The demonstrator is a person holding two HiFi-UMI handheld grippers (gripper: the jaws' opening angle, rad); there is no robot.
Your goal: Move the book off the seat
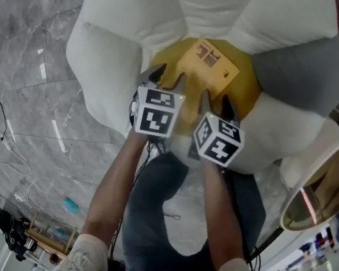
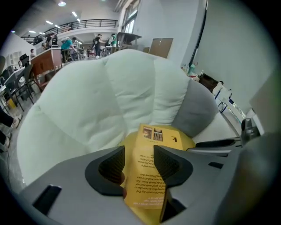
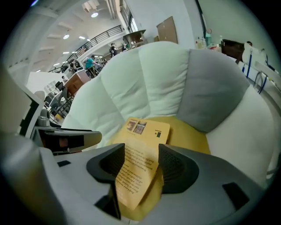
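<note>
A yellow book [image 1: 211,64] lies flat on the yellow seat [image 1: 250,91] of a flower-shaped chair. Both grippers hang side by side over the book's near edge, pointing steeply down. My left gripper [image 1: 170,78] is open, and in the left gripper view the book [image 2: 153,147] shows through the gap of the left gripper [image 2: 139,165]. My right gripper [image 1: 217,104] is also open. The right gripper view shows the book [image 3: 142,147] lying beyond the gap between the right gripper [image 3: 141,166] jaws. No pad presses on the book.
White padded petals [image 1: 108,43] ring the seat, with one grey petal [image 1: 304,71] at the right. A round tan-topped table [image 1: 329,186] stands to the right. Marble floor [image 1: 31,75] with cables lies to the left. People stand far behind the chair [image 2: 68,44].
</note>
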